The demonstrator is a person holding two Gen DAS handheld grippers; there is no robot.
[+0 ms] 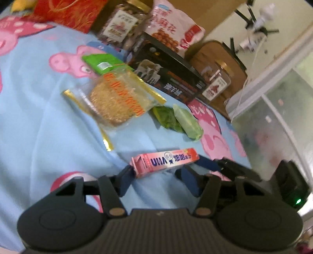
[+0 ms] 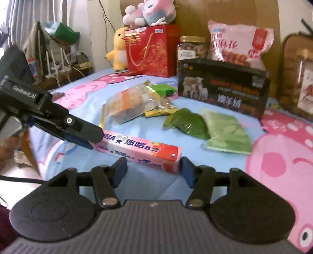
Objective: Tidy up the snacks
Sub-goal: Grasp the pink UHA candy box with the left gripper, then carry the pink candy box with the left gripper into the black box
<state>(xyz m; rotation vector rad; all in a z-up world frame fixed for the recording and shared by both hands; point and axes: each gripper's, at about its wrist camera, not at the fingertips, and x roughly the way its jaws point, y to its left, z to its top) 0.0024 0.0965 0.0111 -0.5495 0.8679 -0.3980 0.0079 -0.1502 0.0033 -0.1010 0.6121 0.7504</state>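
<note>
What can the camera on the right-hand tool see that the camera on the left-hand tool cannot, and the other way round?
Only the right wrist view shows the yellow plush duck, the pink-and-white plush toy on the red paper gift bag, and the left gripper from the side. Only the left wrist view shows the frosted plastic storage bin. Both show the long pink candy box on the blue cartoon-pig bedsheet, the black cardboard box with sheep pictures and the pale green snack packet.

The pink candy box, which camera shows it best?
The right wrist view: the pink candy box lies almost full length and close up, its printing readable, with the left gripper at its far end. The left wrist view shows the box smaller, foreshortened and blurrier.
</note>
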